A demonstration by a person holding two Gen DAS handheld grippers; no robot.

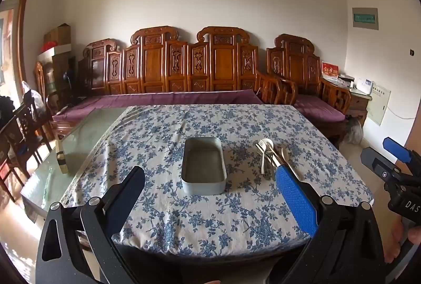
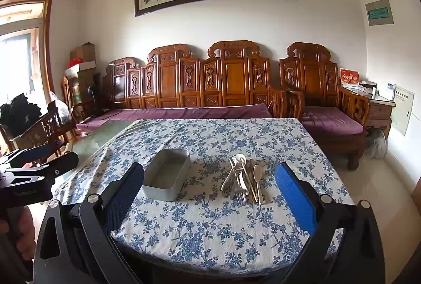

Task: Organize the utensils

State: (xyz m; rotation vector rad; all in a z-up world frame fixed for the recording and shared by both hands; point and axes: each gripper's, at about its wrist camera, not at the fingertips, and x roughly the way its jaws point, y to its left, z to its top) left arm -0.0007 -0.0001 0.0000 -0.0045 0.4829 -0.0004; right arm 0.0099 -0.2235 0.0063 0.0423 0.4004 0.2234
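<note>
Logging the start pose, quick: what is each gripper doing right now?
Left gripper: open, holding nothing, above the tablecloth.
Right gripper: open, holding nothing, short of the utensils.

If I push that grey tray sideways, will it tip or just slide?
Likely slide: the grey tray is low, wide and flat-bottomed. It looks empty and thin-walled, so probably light. The floral tablecloth may bunch up under it.

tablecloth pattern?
Tablecloth: blue flowers on white, clearest in the right wrist view.
</note>
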